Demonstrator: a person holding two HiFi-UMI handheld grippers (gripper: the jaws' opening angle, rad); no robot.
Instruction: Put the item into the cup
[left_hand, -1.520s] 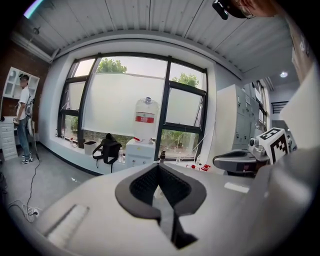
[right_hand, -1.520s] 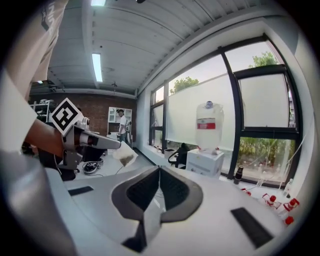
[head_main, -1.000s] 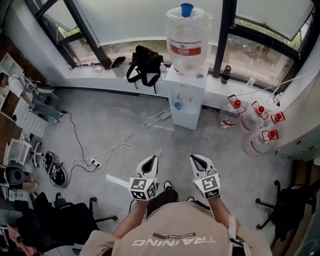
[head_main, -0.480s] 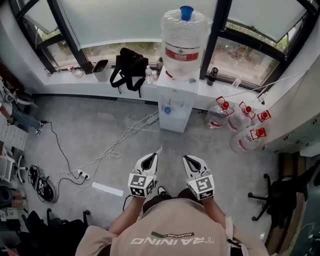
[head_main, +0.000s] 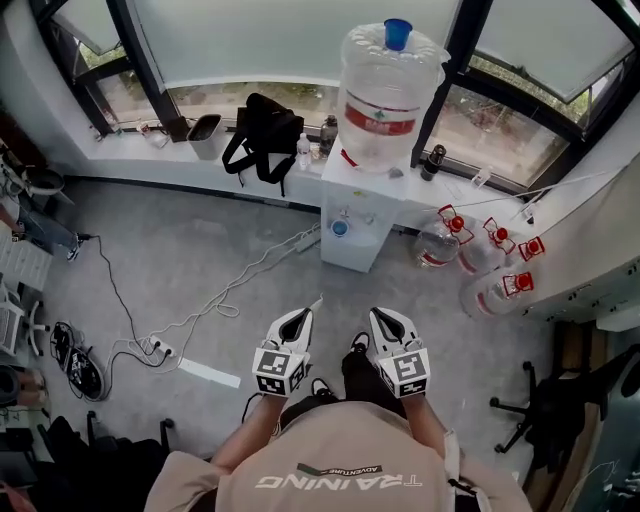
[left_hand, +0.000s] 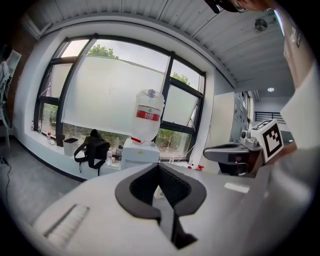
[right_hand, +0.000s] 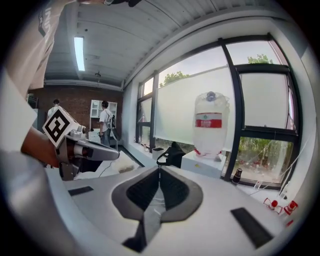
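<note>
I see no cup and no loose item in any view. In the head view my left gripper (head_main: 304, 314) and right gripper (head_main: 384, 314) are held side by side at waist height over the grey floor, pointing at a white water dispenser (head_main: 352, 220). The left gripper view shows its jaws (left_hand: 159, 166) closed tip to tip with nothing between them. The right gripper (right_hand: 160, 168) looks the same, shut and empty. Each gripper shows at the edge of the other's view: the right gripper (left_hand: 234, 150) and the left gripper (right_hand: 90, 149).
A big water bottle (head_main: 388, 90) tops the dispenser. On the windowsill behind are a black backpack (head_main: 262, 135), a grey bin (head_main: 204, 130), a small bottle (head_main: 304, 150) and a dark flask (head_main: 432, 160). Empty jugs (head_main: 480, 262) lie right; cables (head_main: 200, 310) trail left; office chair (head_main: 545, 410).
The person has shifted on their feet, one dark shoe now showing between the grippers. The room has slid slightly in the head view. Both grippers stay shut, side by side.
</note>
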